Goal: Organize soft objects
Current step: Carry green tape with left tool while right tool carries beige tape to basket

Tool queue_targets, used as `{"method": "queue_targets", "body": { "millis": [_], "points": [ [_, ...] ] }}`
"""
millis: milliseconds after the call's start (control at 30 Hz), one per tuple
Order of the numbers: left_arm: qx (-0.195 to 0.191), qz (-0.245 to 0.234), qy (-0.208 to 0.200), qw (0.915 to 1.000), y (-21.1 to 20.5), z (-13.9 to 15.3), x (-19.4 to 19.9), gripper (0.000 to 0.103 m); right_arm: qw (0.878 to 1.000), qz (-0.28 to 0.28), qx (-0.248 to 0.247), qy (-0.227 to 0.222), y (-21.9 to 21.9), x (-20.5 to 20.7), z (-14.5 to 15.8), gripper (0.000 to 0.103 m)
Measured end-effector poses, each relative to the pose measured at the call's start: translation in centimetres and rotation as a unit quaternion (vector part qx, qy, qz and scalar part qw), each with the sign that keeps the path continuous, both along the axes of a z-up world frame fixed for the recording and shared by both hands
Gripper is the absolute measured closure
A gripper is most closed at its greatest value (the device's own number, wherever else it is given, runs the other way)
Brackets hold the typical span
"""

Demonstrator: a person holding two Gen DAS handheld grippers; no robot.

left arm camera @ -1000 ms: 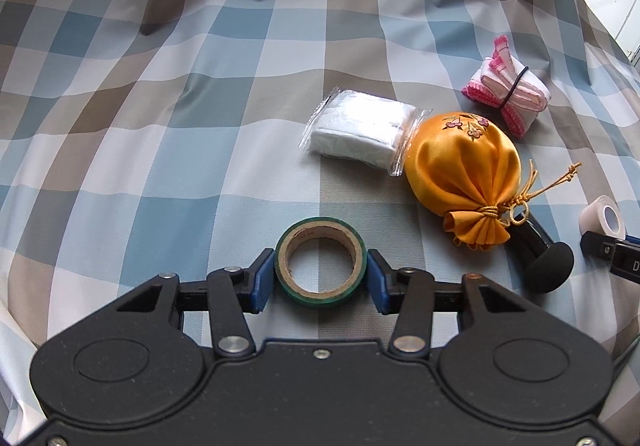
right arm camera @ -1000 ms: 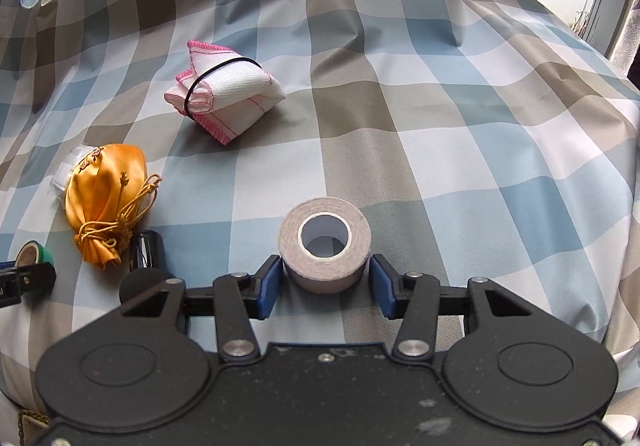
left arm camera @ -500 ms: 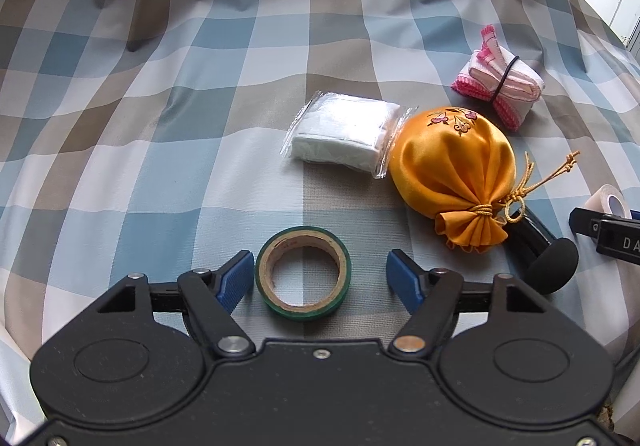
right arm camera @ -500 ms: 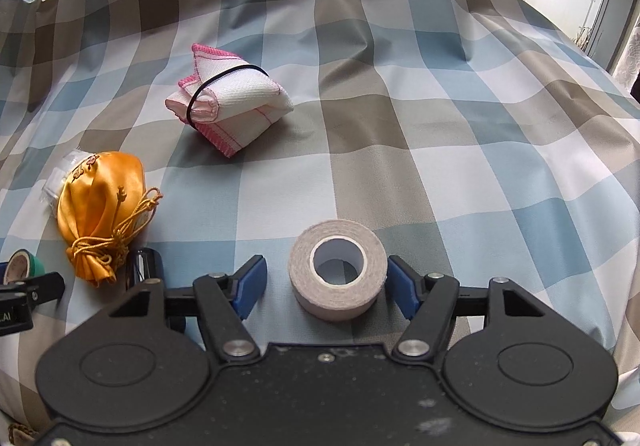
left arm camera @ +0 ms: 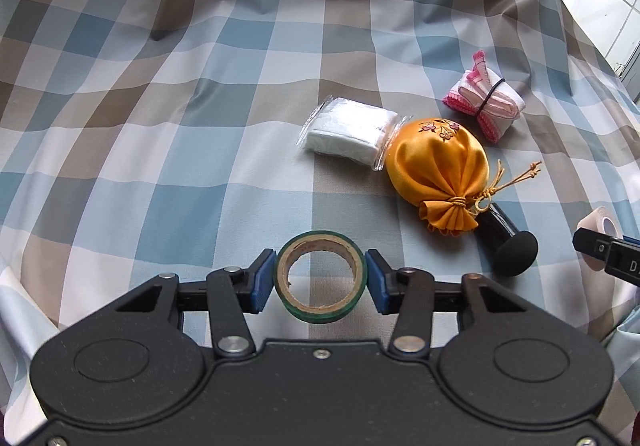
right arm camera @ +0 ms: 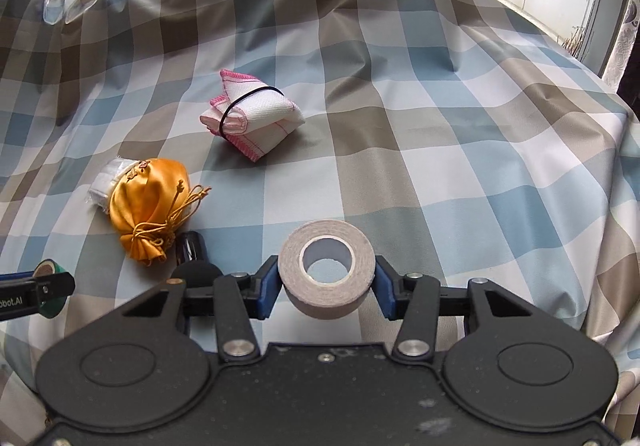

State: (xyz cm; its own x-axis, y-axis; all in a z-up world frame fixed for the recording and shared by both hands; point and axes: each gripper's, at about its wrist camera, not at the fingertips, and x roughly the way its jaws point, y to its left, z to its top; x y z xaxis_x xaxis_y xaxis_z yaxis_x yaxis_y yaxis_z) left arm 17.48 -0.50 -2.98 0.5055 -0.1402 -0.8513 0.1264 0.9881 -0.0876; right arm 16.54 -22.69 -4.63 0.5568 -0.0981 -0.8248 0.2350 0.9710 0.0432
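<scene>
Blue rubbery pads of the left claw [left arm camera: 320,278] pinch a green tape roll [left arm camera: 320,277] with a brown cardboard core, a flat ring gripped at its sides. The right claw [right arm camera: 327,281] likewise clamps a beige fabric tape roll [right arm camera: 327,274], a thick matte cylinder with a white core. Both claws have just closed on their rolls. Beyond the green roll, to its right, lies a glossy black handle with a round foam-like head [left arm camera: 506,242]. Touching its far end is a shiny orange satin pouch [left arm camera: 438,173], gathered and tied with gold cord. A crinkly clear packet of white padding [left arm camera: 350,131] sits against the pouch's left. Farther right, a pink-edged woven cloth bundle [left arm camera: 486,105], banded in black elastic, rests on the checked cloth-covered desk [left arm camera: 160,125].
</scene>
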Motion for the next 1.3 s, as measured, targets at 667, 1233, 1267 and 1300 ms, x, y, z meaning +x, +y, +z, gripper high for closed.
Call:
{"method": "queue_targets", "body": {
  "millis": [667,1233,1267,1300],
  "points": [
    [0.012,-0.022,0.025,0.9994,-0.2,2.2,-12.3,0.056,0.999,0.023,0.041,-0.004,4.0,-14.8,4.4,0.055],
    [0.025,-0.014,0.023,0.9993,-0.5,2.8,-16.6,0.056,0.997,0.073,0.02,-0.01,7.8,-20.8,6.3,0.055],
    [0.024,-0.014,0.024,0.9993,-0.5,2.7,-16.6,0.056,0.997,0.073,0.022,-0.009,7.8,-20.9,6.3,0.055],
    [0.024,-0.013,0.027,0.9993,-0.5,2.6,-16.6,0.056,0.997,0.074,0.023,-0.008,7.9,-21.1,6.3,0.055]
  ]
}}
